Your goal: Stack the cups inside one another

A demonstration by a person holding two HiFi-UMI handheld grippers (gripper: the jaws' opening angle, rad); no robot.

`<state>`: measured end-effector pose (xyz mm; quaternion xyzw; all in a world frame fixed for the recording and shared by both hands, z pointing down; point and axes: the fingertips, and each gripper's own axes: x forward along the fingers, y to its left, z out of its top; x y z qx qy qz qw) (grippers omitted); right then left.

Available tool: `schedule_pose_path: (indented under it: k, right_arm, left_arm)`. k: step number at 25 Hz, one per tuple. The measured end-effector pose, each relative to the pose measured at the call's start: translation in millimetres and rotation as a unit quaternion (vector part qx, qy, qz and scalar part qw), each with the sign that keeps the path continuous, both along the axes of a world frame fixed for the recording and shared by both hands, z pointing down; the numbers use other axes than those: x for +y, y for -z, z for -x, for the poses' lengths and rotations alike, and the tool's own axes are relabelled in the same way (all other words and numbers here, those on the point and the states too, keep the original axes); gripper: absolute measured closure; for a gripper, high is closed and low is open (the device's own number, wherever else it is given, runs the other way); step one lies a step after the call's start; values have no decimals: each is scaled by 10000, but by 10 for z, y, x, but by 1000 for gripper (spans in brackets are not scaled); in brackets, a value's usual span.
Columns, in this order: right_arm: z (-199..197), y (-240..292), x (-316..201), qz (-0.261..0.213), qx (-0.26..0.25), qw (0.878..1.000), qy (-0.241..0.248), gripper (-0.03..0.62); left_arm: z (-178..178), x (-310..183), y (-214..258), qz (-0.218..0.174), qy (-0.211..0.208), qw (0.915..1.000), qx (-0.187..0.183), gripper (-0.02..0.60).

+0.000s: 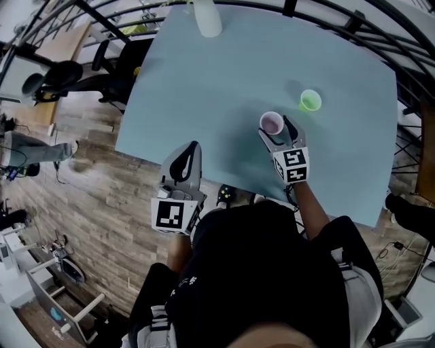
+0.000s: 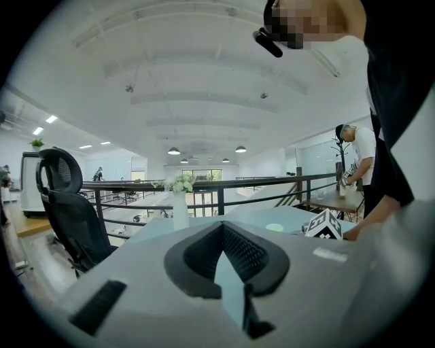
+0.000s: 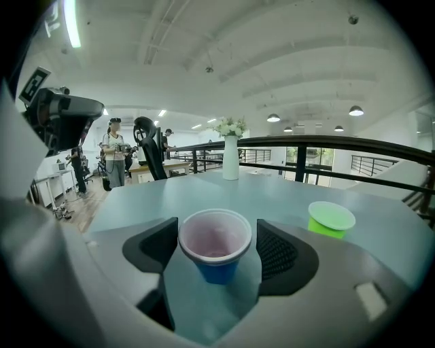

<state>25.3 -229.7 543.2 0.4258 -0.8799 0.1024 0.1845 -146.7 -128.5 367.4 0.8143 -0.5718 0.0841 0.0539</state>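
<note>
A blue cup (image 1: 272, 124) with a pale pink inside stands upright on the light blue table (image 1: 224, 81). A green cup (image 1: 310, 100) stands just beyond it to the right. My right gripper (image 1: 275, 130) is open with one jaw on each side of the blue cup (image 3: 215, 246); the green cup (image 3: 329, 219) sits ahead to the right. My left gripper (image 1: 192, 148) is shut on nothing at the table's near left edge, well apart from both cups. In the left gripper view its jaws (image 2: 222, 228) meet at the tips, and the green cup (image 2: 274, 228) shows far off.
A white vase (image 1: 207, 17) with flowers (image 3: 230, 156) stands at the table's far edge. A black railing runs behind the table. An office chair (image 2: 68, 204) stands off the left side. People stand in the background near other desks.
</note>
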Motion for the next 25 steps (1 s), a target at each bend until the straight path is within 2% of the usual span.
schedule_pose_path:
  k: [7, 12, 18, 25]
  right_arm:
    - [-178, 250, 45, -279, -279, 9989, -269, 220]
    - [-465, 450, 68, -512, -463, 9958, -598, 237]
    - [-836, 588, -20, -710, -520, 9896, -1134, 241]
    - [-1154, 609, -235, -798, -450, 9860, -1395, 269]
  left_arm:
    - [-156, -112, -11, -35, -341, 9994, 75, 594]
    - [-381, -218, 3, -48, -669, 9977, 80, 594]
    - [-670, -358, -15, -56, -1052, 9943, 140, 594]
    - [-974, -520, -52, 48, -1289, 9916, 112, 594]
